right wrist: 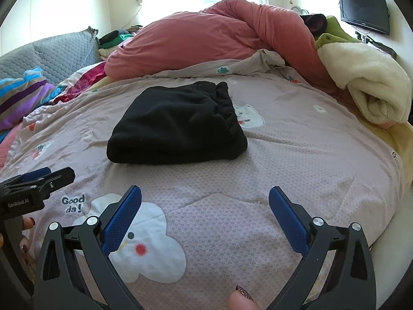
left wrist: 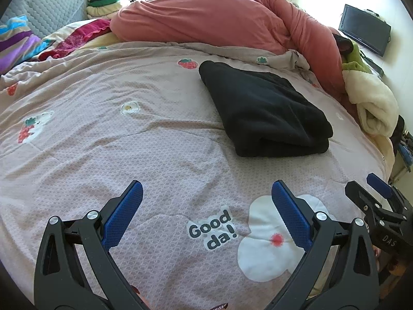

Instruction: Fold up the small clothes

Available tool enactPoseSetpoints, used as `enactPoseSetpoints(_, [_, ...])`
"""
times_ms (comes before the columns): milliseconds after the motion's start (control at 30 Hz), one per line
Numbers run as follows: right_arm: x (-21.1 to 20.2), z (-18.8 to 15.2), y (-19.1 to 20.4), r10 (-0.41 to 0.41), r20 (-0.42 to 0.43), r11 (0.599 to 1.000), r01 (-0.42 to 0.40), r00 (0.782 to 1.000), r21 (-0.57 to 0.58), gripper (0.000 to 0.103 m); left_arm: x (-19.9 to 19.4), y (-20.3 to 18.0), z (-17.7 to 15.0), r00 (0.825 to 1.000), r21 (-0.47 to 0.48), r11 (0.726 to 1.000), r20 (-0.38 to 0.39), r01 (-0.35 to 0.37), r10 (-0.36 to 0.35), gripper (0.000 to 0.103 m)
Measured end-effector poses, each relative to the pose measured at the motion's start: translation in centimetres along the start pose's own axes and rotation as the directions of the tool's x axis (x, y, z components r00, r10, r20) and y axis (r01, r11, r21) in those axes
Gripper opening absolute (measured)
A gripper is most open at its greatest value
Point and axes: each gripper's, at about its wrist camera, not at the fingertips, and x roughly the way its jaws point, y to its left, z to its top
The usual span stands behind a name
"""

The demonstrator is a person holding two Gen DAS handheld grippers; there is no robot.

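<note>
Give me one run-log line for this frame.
black garment: folded, on bedspread | left gripper: open, empty | right gripper: open, empty | both short of garment

— Middle of the bed? Folded garment [right wrist: 178, 126] on the quilt [right wrist: 296, 160], well ahead of both grippers.

— And behind it? Bunched duvet [right wrist: 206, 41] across the far side, with a headboard cushion [right wrist: 59, 51] far left and a striped pillow [right wrist: 23, 90] just before that cushion.

— To the right? Rolled blanket [right wrist: 369, 87] at the right edge, screen [right wrist: 365, 11] on the wall beyond.

— Nearest? Left gripper [left wrist: 206, 206] and right gripper [right wrist: 205, 210] side by side above the near part of the quilt, jaws wide apart, nothing between them.
</note>
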Motion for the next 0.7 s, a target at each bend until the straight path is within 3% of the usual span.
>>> enactPoseSetpoints(700, [-0.17, -0.13, 0.86, -0.003, 0.001, 1.000, 0.003, 1.000, -0.019, 0.098, -0.36, 0.40, -0.03, 0.999, -0.003, 0.999, -0.004, -0.032, 0.032, 0.094])
